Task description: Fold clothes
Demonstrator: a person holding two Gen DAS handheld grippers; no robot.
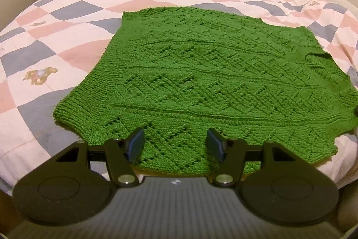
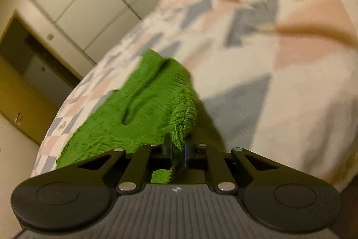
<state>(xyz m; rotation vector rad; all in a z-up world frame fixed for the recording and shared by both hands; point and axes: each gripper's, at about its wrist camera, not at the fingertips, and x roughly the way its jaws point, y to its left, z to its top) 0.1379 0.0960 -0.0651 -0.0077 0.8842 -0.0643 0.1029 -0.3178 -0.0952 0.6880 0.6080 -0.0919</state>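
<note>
My right gripper (image 2: 177,149) jaws pinch the green knit sweater's (image 1: 201,73) right edge, left gripper (image 1: 175,146) released over its near hem.

Green knit sweater (image 1: 201,73), spread flat on bed, one edge lifted

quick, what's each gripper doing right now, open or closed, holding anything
Left gripper: open, holding nothing, over the near edge of the green sweater.
Right gripper: shut on the green sweater's edge.
</note>
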